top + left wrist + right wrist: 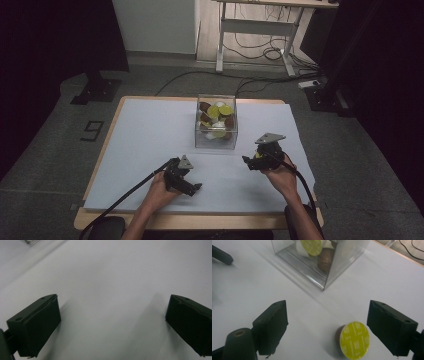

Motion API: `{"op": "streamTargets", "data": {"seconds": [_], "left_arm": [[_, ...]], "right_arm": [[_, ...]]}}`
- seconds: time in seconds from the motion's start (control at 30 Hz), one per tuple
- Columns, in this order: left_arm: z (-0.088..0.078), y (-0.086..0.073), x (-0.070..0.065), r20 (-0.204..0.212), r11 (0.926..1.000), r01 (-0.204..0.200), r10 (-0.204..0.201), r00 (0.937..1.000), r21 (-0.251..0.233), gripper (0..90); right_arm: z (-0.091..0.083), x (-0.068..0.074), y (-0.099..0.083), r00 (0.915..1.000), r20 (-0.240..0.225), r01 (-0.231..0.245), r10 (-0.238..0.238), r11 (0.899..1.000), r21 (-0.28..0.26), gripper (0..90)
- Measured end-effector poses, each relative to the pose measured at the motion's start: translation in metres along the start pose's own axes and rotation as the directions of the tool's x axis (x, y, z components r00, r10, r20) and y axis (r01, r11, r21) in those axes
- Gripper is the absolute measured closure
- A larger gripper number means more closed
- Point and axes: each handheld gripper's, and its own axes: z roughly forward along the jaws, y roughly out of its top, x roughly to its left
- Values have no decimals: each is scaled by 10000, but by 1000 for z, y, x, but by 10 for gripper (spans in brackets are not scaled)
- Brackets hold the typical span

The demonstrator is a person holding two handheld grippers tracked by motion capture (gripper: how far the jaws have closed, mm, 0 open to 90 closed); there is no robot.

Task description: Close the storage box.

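A clear plastic box [216, 125] stands mid-table with several coffee capsules in it, yellow-green, brown and white. My right gripper [250, 161] is held low just to the right of the box, jaws pointing left. In the right gripper view, my right gripper [327, 327] is open. A loose capsule with a yellow-green lid [354, 340] lies on the sheet between the jaws, close to the right one, and neither pad presses it. The box corner [325, 277] is a short way ahead. My left gripper [194, 188] rests near the front of the table. Its jaws [112, 322] are open over bare sheet.
A white sheet [150, 135] covers the wooden table top [107, 145]. Behind the table are a desk frame [255, 30], floor cables [260, 50] and black stand bases [97, 90]. A tip of the left gripper [220, 255] shows far left in the right gripper view.
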Motion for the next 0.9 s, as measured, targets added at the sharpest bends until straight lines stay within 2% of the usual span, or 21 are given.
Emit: {"op": "streamTargets", "data": {"seconds": [0.23, 0.47, 0.63, 0.83, 0.9], "left_arm": [[0, 0, 0, -16, 10000, 1, -1, 10000, -6, 0], [0, 0, 0, -14, 10000, -22, 22, 10000, 4, 0], [0, 0, 0, -15, 10000, 15, -15, 10000, -25, 0], [0, 0, 0, -19, 10000, 25, -25, 10000, -24, 0], [0, 0, 0, -21, 10000, 21, -21, 10000, -24, 0]], "right_arm": [[-4, -10, -19, 9989, 159, -440, 440, 9990, 6, 143], [-7, -21, -42, 9942, 331, -1020, 1023, 9947, -88, 135], [0, -23, -57, 9922, 468, -1171, 1159, 9929, 229, 107], [10, -26, -70, 9929, 280, -1173, 1154, 9901, 774, 1], [13, -27, -74, 9926, 256, -1208, 1189, 9883, 935, 0]]}}
